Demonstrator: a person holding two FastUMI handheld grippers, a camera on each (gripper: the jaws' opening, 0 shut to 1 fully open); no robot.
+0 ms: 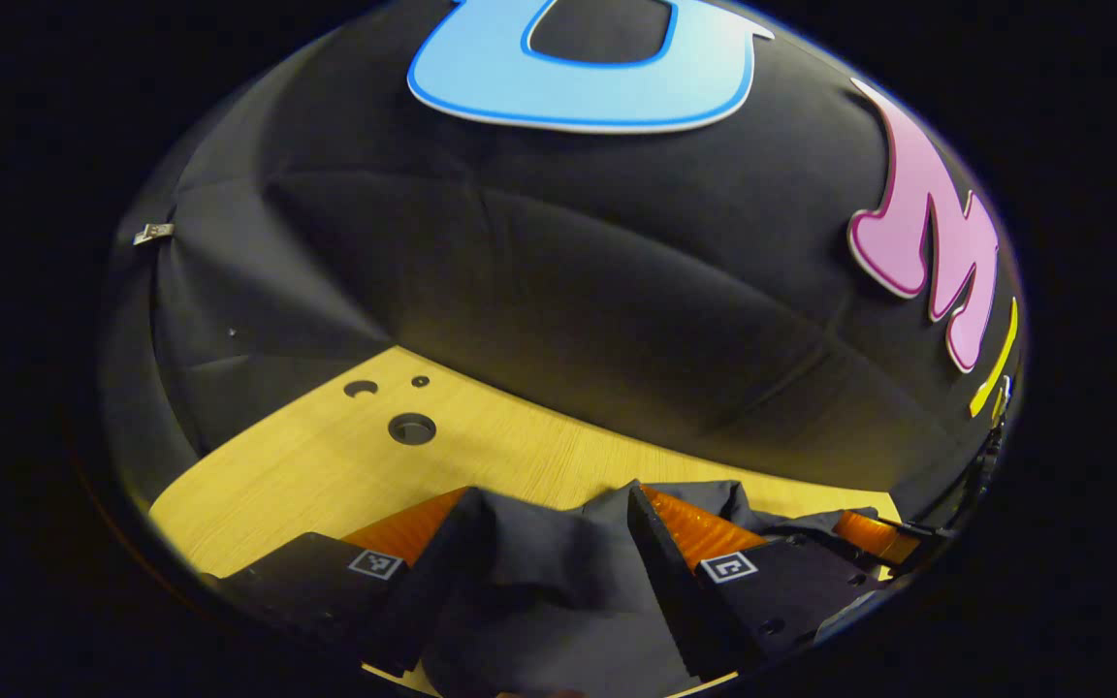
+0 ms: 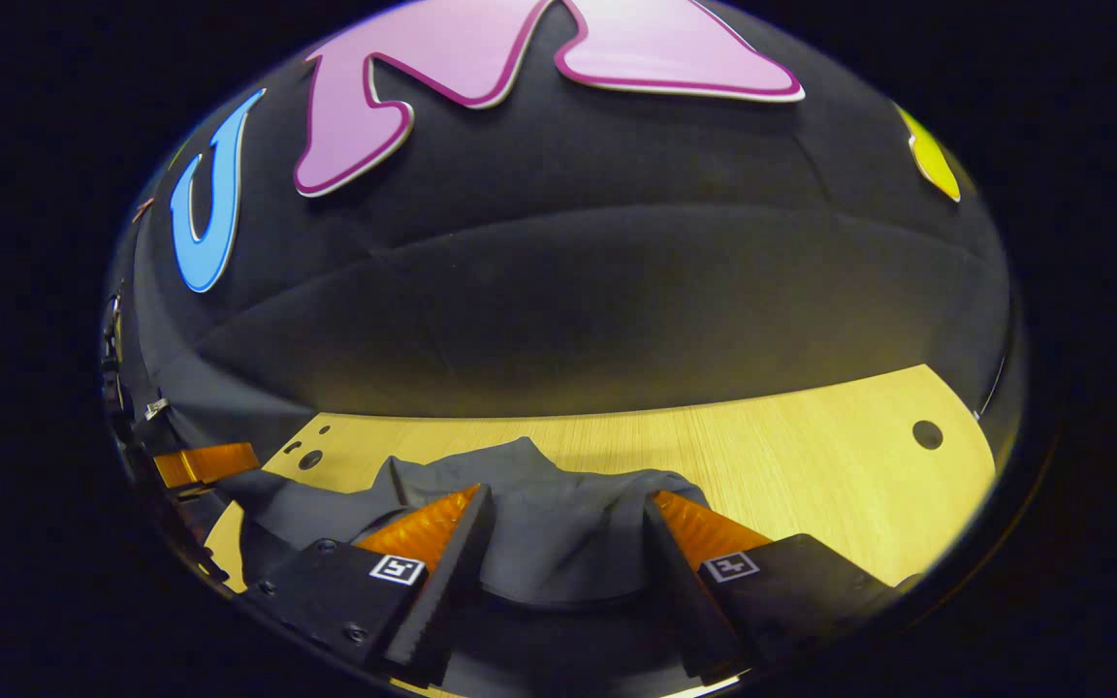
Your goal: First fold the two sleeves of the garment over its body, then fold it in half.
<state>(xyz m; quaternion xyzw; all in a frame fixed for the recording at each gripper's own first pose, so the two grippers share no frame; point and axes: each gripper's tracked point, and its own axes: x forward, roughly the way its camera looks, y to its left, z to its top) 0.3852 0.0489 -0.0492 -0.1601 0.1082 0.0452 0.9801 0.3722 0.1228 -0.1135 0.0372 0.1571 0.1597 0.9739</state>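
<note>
in the left gripper view, the left gripper (image 1: 551, 543) sits at the bottom of the picture, its two fingers (image 1: 442, 572) spread fairly wide apart. a dark grey, soft cloth garment (image 1: 539, 591) bunches up in the gap between them and rises in a fold against the inner faces of both fingers. whether the fingers truly press on the cloth or it merely lies between them, i cannot tell. the garment rests on a pale wooden table top (image 1: 326, 465) with visible grain. three round holes (image 1: 411, 428) are cut in the table's far left part, one larger than the other two. behind the table hangs the booth's black cloth wall (image 1: 568, 281), creased in long folds, with a small metal clip (image 1: 153, 233) on it at the far left. at the right edge, part of the other gripper (image 1: 869, 531) shows just beyond the garment.

in the right gripper view, the right gripper (image 2: 566, 548) is likewise at the bottom, fingers (image 2: 447, 572) well apart. the same dark grey garment (image 2: 539, 523) lies heaped between and just beyond them, with a loose peak at its far edge and more cloth trailing to the left. its edges touch both fingers, but i cannot tell if it is gripped. the wooden table top (image 2: 811, 456) stretches away to the right, with one round hole (image 2: 927, 434) near its far right corner.
</note>
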